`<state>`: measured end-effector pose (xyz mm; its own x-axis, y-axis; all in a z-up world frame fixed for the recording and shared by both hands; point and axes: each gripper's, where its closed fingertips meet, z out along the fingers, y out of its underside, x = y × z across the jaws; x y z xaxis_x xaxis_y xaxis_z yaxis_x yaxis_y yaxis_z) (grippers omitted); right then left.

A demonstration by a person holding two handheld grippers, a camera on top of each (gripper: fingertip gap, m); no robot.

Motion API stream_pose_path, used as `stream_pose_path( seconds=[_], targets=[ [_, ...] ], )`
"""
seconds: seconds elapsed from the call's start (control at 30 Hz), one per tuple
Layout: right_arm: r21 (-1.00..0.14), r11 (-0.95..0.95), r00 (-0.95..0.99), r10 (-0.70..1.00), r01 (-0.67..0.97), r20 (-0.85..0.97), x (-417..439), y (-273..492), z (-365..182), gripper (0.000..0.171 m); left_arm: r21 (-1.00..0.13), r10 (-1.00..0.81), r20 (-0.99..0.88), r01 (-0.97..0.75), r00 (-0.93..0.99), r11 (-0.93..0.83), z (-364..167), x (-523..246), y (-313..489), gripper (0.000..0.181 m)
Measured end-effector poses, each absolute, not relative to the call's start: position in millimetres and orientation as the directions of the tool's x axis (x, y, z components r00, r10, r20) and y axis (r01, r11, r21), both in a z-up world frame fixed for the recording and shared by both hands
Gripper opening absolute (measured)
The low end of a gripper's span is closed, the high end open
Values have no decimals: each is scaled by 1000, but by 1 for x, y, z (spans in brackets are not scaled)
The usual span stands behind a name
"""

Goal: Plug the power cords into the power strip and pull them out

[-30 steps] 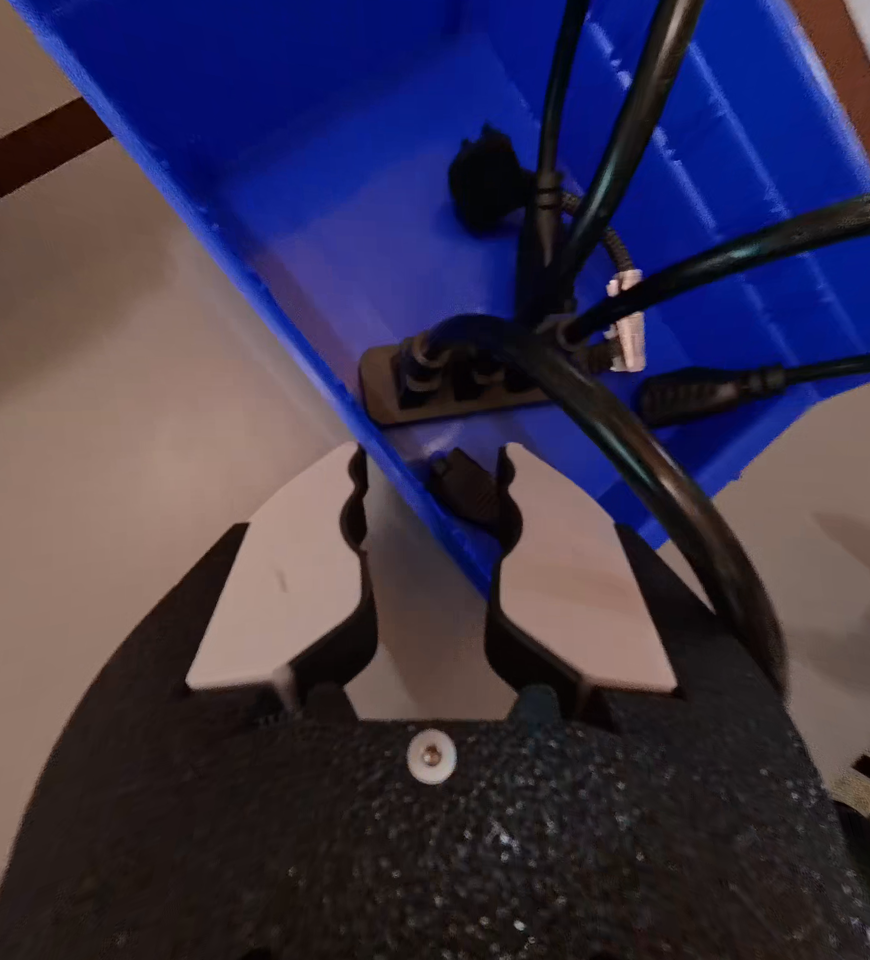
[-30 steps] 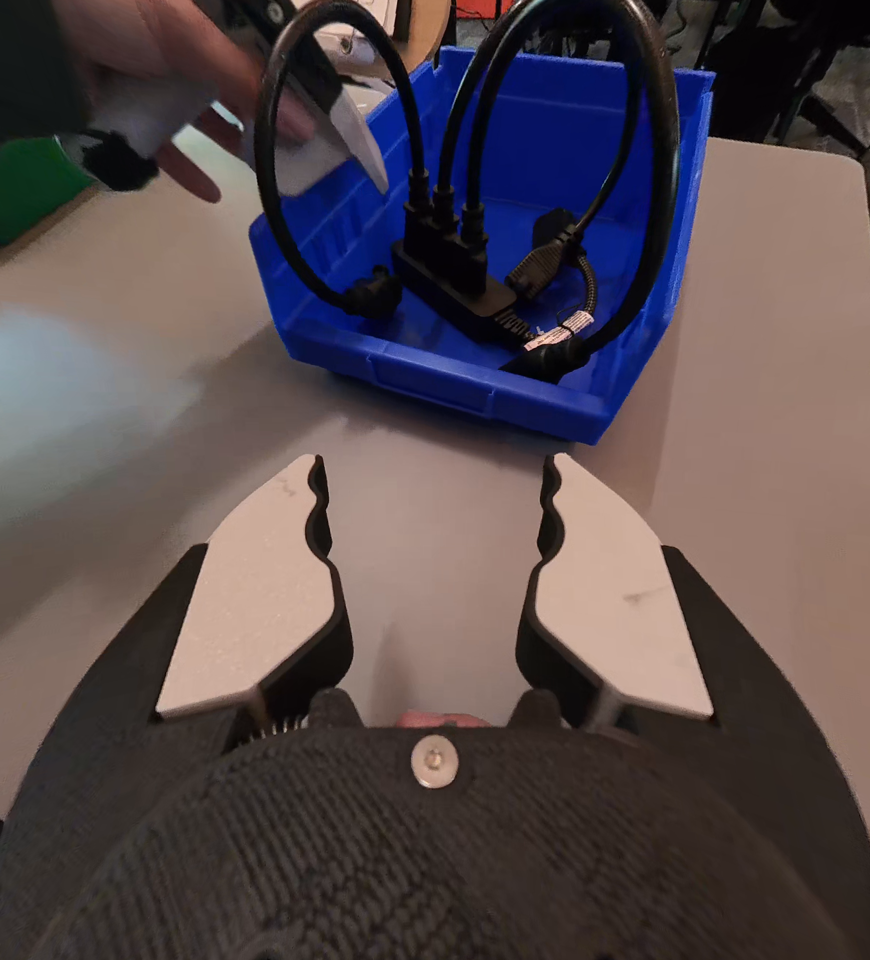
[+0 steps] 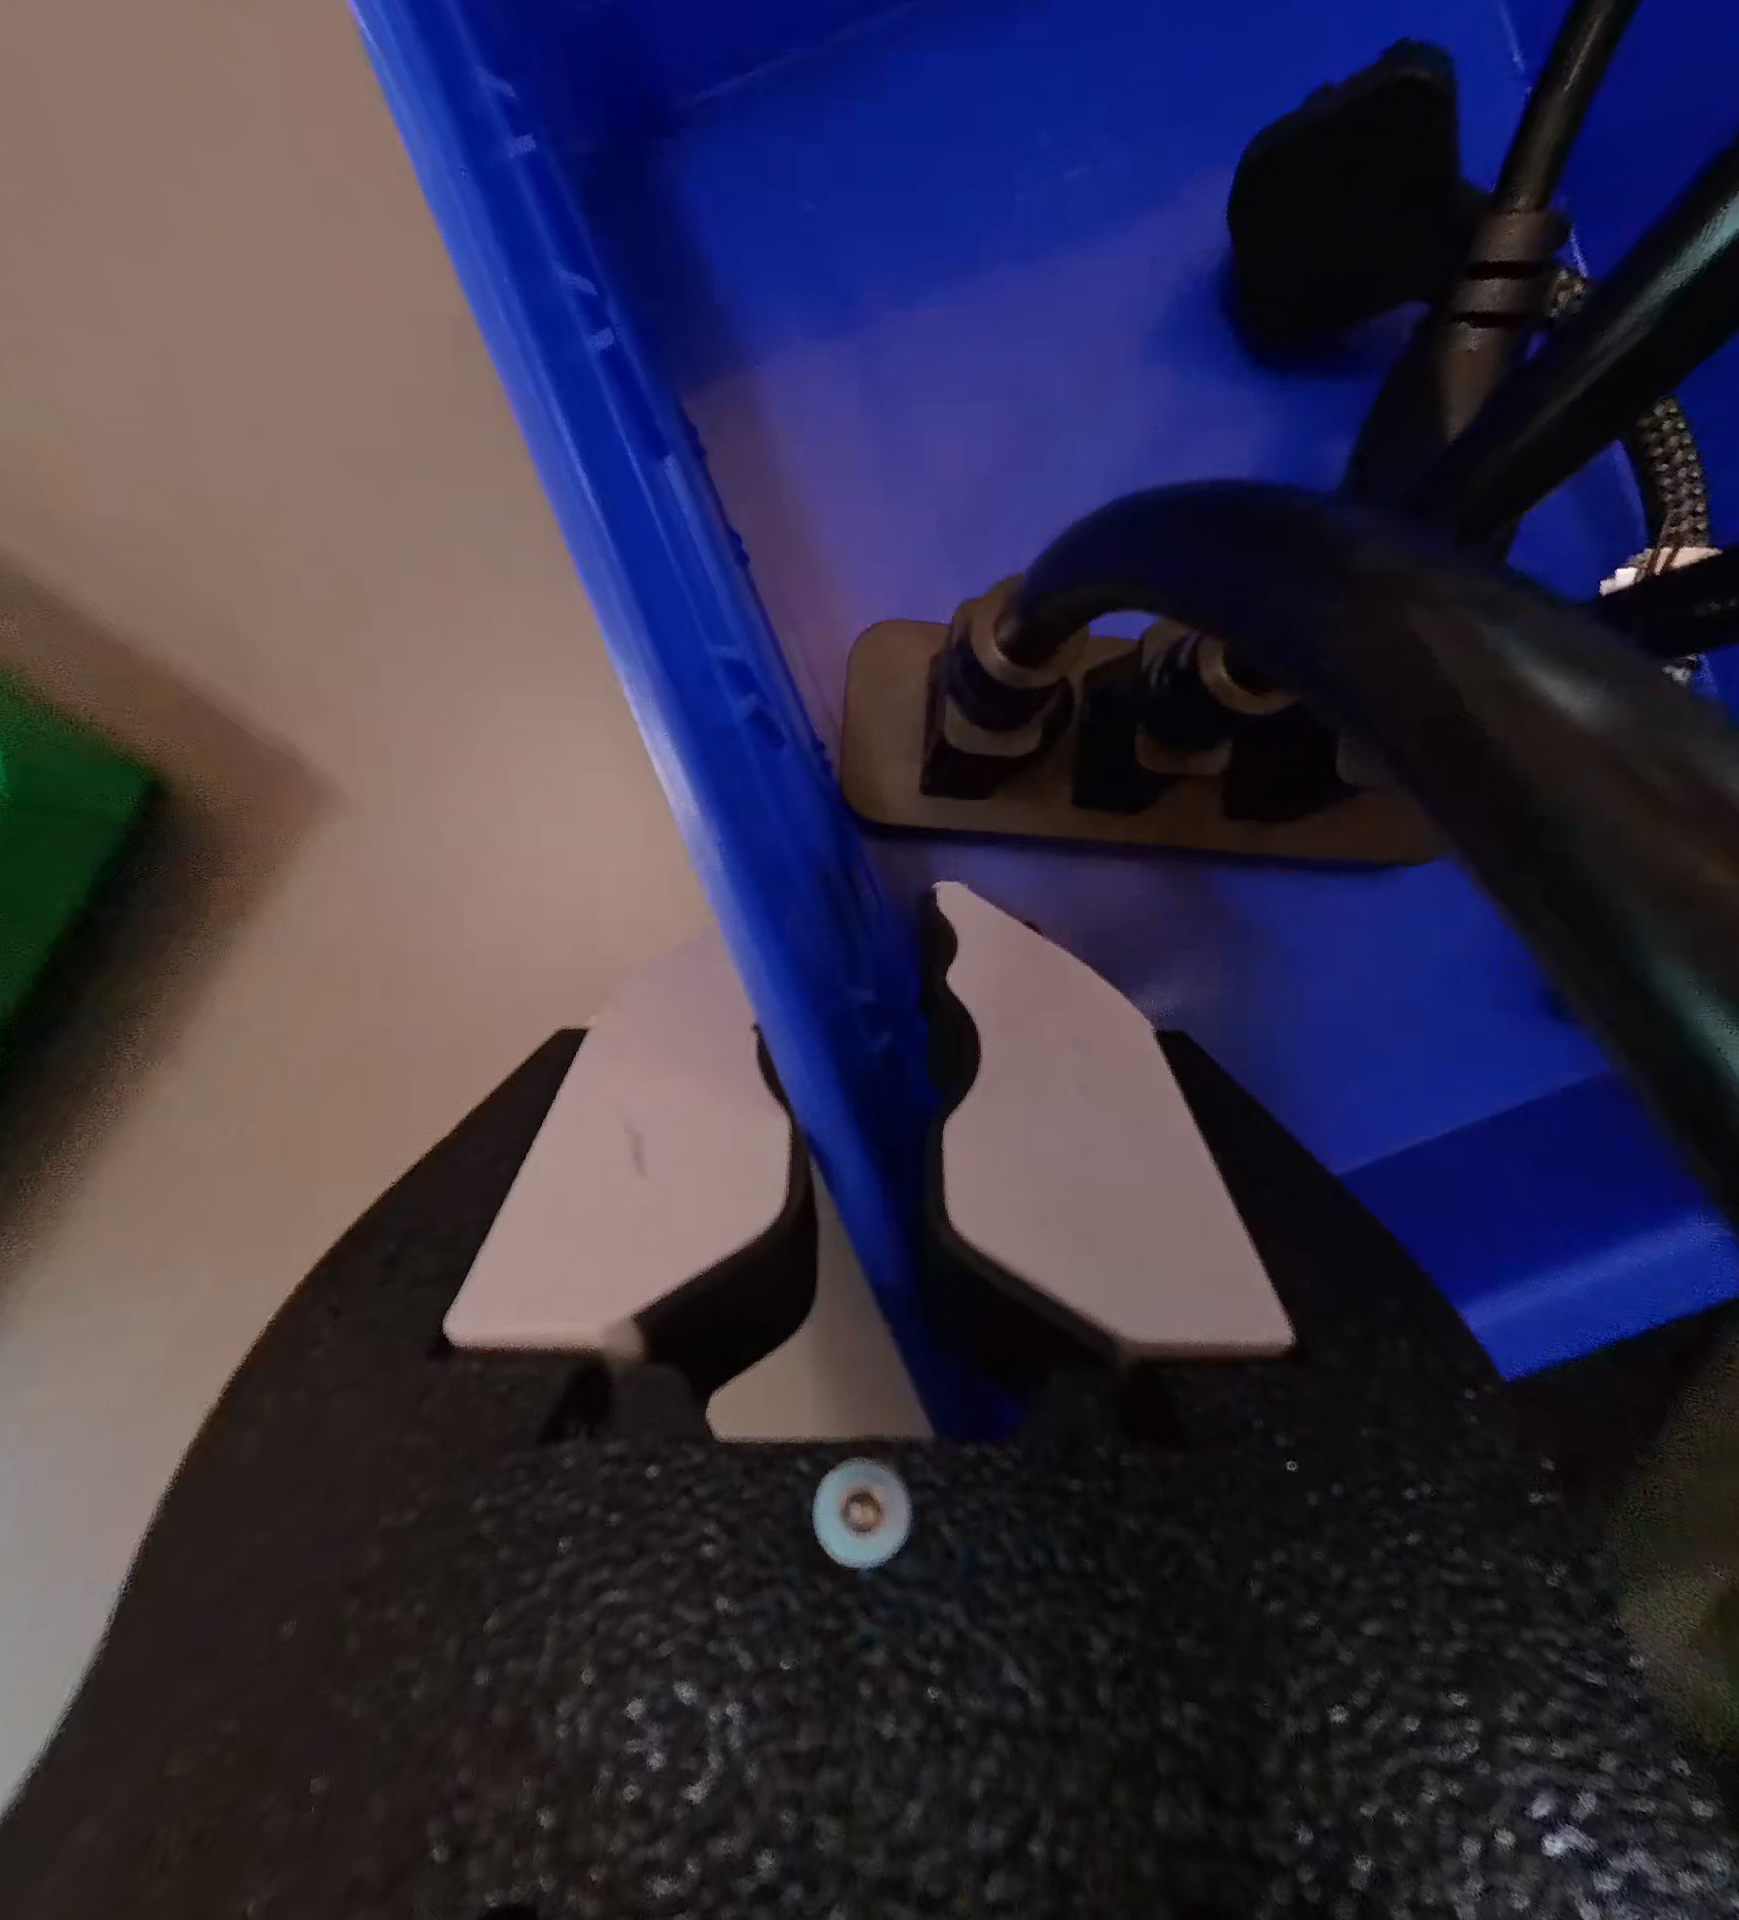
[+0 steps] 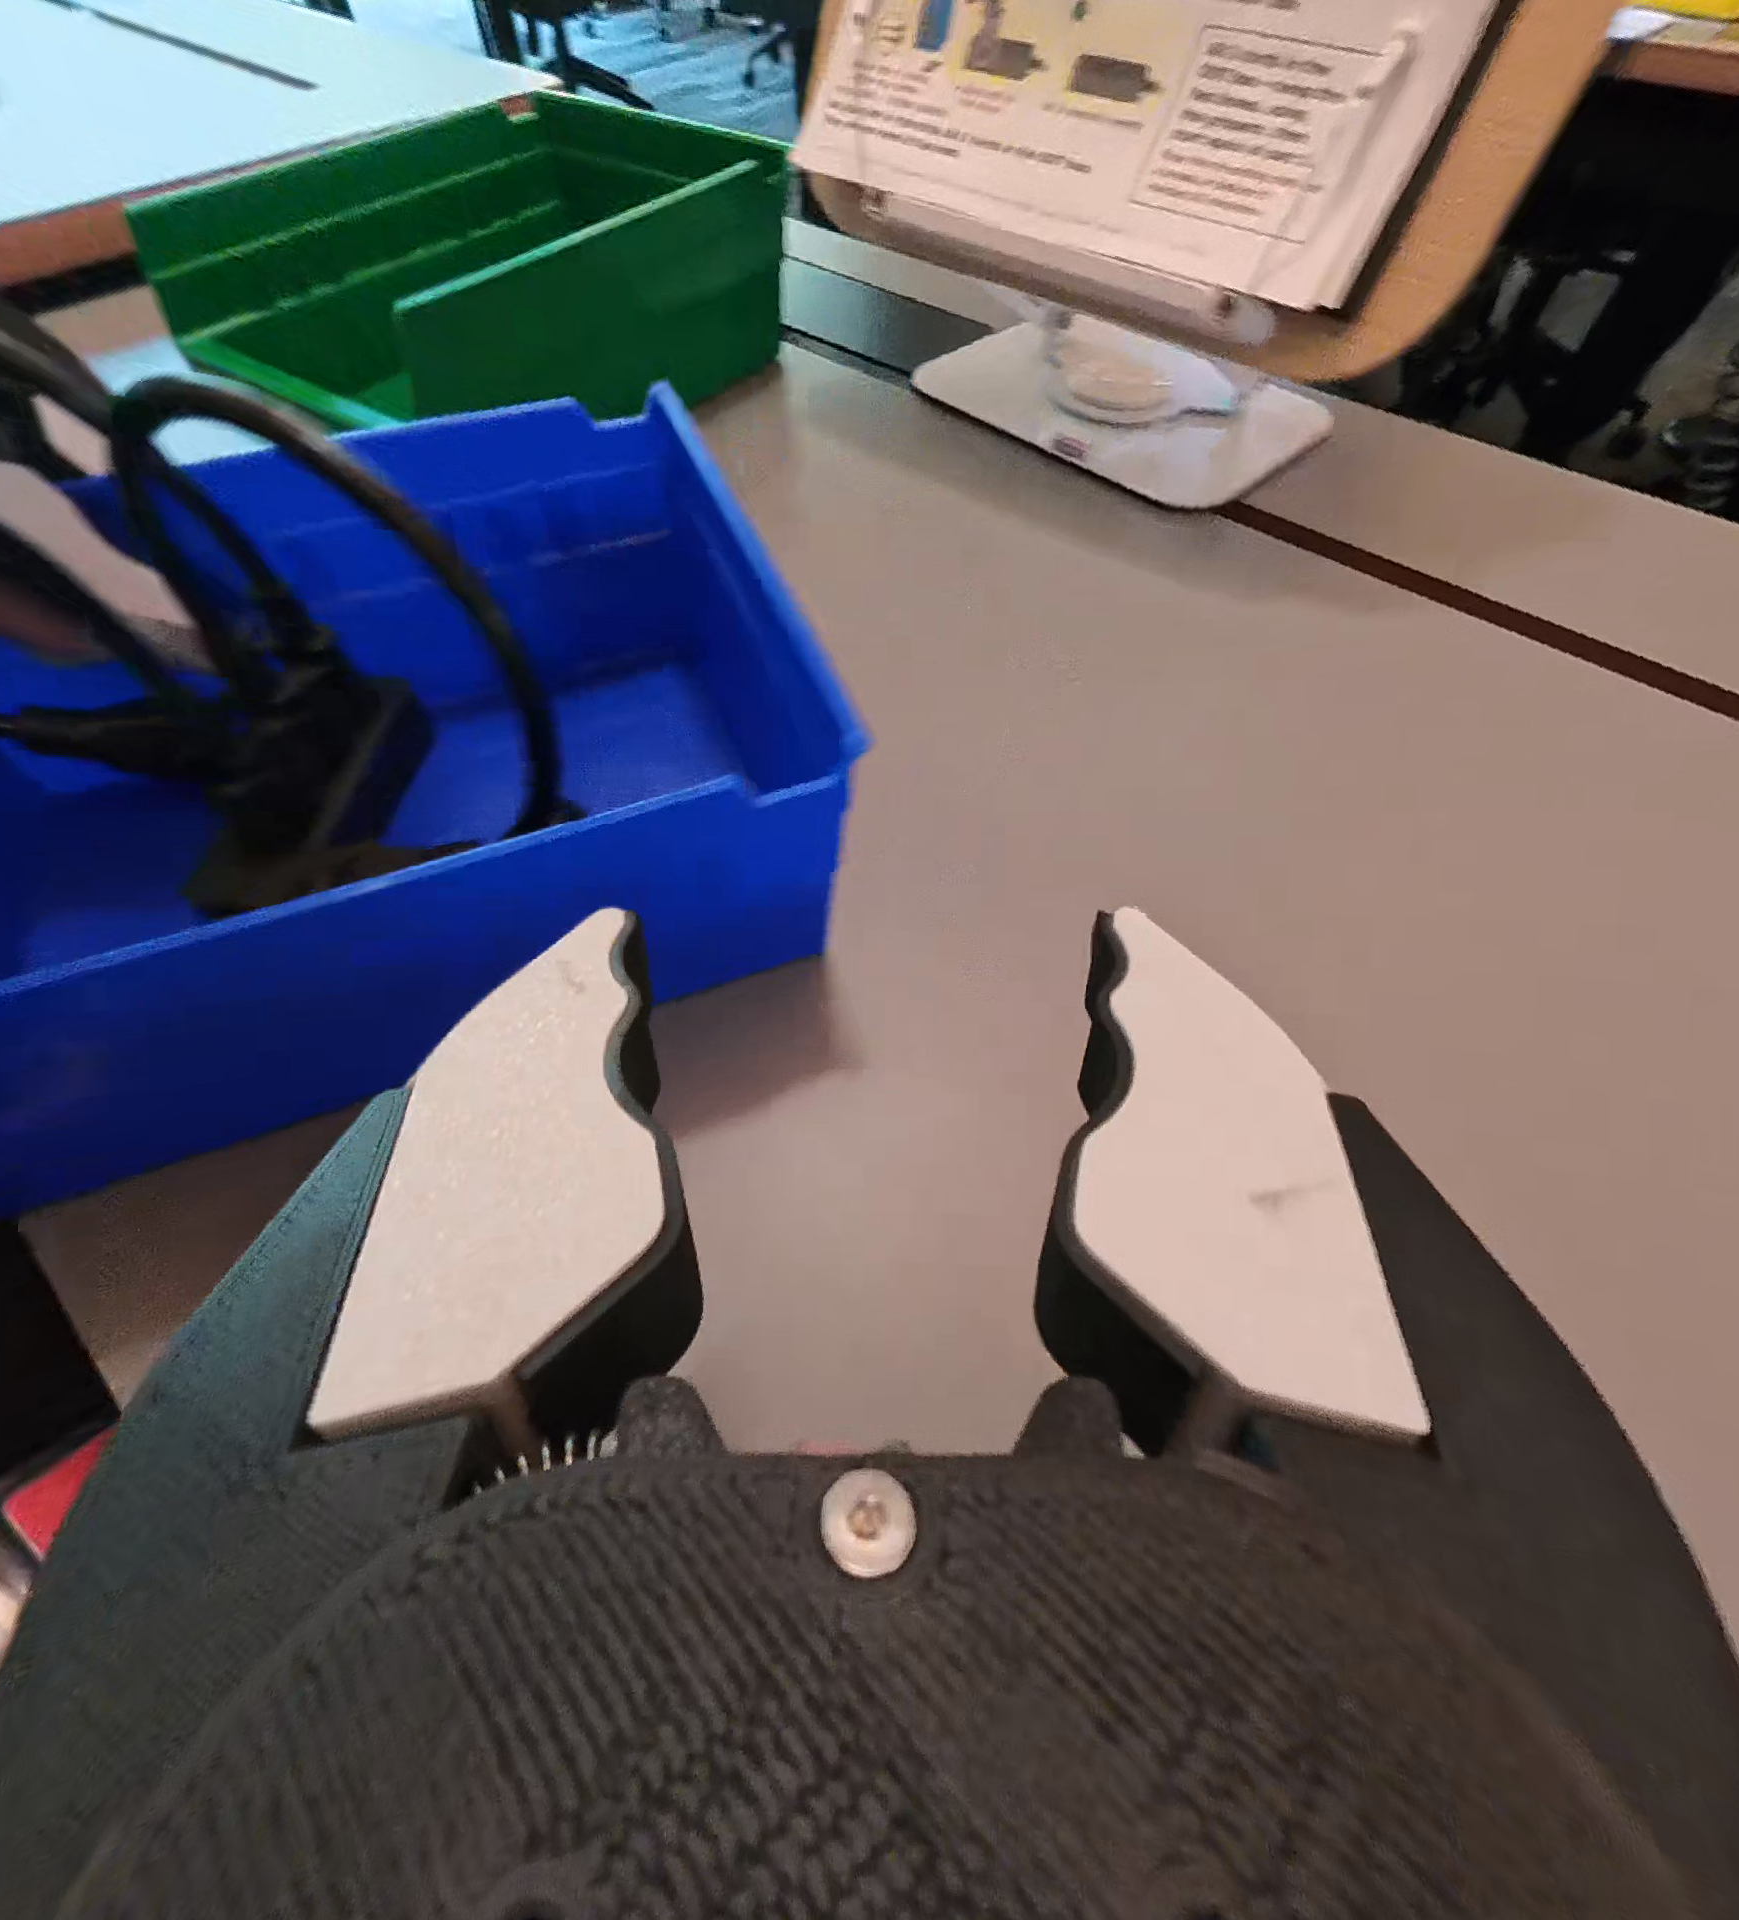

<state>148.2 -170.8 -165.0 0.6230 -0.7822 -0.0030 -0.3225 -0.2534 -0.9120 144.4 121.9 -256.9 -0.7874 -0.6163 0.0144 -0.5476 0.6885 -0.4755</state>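
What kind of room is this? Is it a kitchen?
Not a kitchen. It looks like an office or workshop: grey tables, rolling chairs behind them, storage bins, and a printed sheet on a stand.

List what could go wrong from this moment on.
1. The left tongs straddle the blue bin's wall; pulling a plug may drag or tip the bin if that grip is loose.
2. The looping black cords could snag either tool.
3. The right tongs hang open over the table, away from the power strip.
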Motion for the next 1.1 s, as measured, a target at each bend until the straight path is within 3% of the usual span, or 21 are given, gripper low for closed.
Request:
stream_pose_path(
  seconds=[0.13,0.3,0.53,0.73,0.83,0.93,0.97,1.1],
  targets=[
    [-931,-200,681,-729,-306,-67,159,-100,-162,82,-468,-644,16,-575,-765,671,-257,91,201,17],
    [-917,-262,719,-694,-299,-36,197,0,-167,93,-470,-733,24,-655,-680,592,-256,56,290,19],
    [-859,-135,661,-700,-494,-270,264,129,-172,94,-488,-881,13,-772,-473,407,-255,32,390,19],
    [-814,-132,546,-799,-566,-250,322,189,-201,89,-439,-965,-9,-867,-261,238,-257,16,459,19],
    [-816,-173,565,-797,-552,-213,338,208,-209,75,-417,-988,-66,-896,-140,155,-257,11,494,26],
    [-808,-330,641,-763,-488,-75,344,211,-223,46,-416,-994,-70,-903,-87,109,-257,9,514,27],
    [-813,-362,666,-744,-456,-43,344,210,-224,47,-413,-994,-60,-905,-88,104,-258,8,518,25],
    [-801,-390,637,-771,-455,14,345,172,-225,23,-407,-997,-50,-910,-65,79,-258,4,538,23]
  ],
)
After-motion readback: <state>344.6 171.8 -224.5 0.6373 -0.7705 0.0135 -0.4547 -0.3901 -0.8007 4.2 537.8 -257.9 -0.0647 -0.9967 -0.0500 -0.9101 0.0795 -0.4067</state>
